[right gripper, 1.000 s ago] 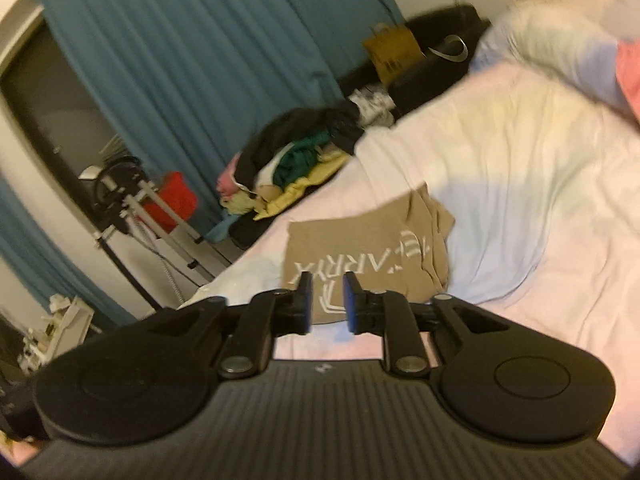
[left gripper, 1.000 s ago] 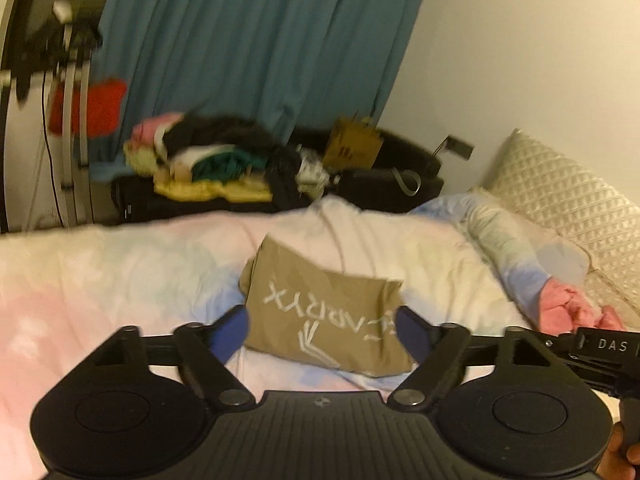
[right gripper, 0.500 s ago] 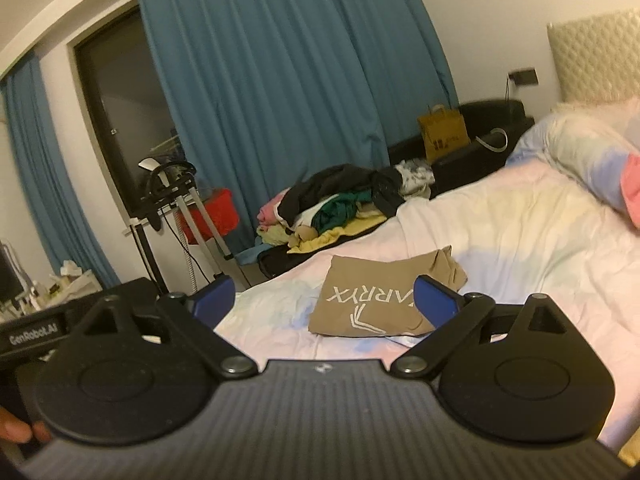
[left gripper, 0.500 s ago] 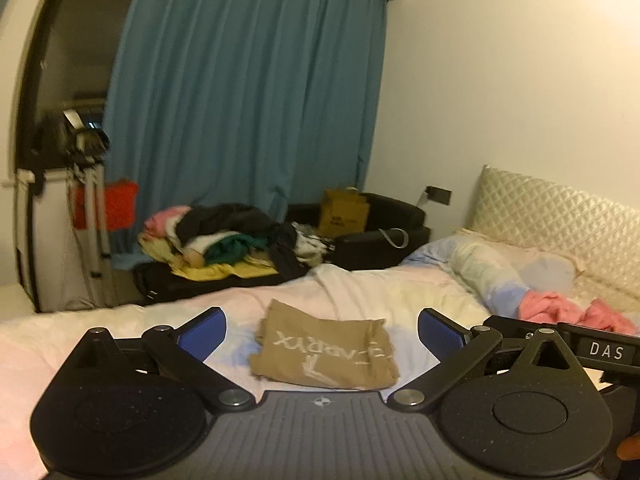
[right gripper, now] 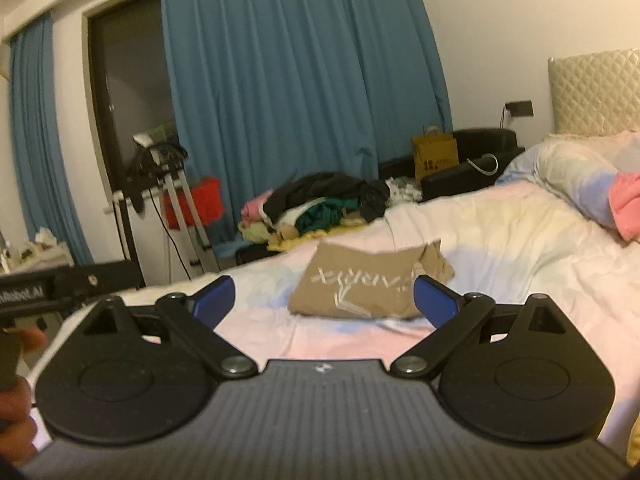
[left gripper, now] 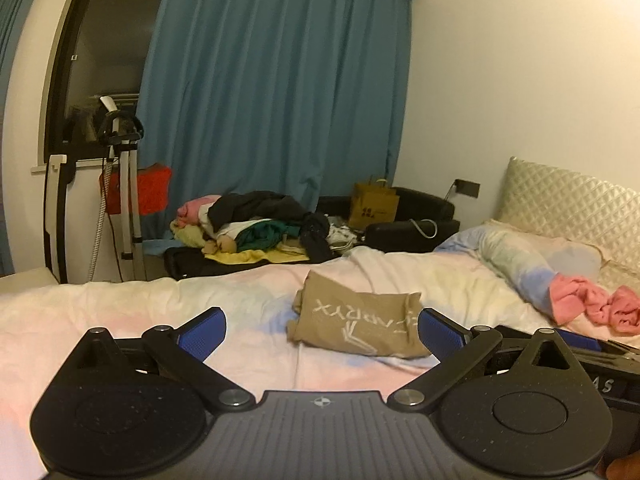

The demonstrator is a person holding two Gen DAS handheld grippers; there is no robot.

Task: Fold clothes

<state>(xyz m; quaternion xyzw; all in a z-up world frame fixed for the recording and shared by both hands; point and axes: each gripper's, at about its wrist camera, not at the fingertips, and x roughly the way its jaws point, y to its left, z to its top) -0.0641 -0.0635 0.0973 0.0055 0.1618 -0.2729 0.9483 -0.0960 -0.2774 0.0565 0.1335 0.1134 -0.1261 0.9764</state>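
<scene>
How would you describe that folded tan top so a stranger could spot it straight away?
Start at the big bed with the pastel pink, blue and cream cover. Near its middle lies the folded tan top, by itself and flat. Unlike the jumbled clothes pile beyond the bed and the crumpled pink garment by the pillow, it is neatly folded and carries white lettering.

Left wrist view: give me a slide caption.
Open left gripper faces a folded tan shirt lying on the pastel bed.
</scene>
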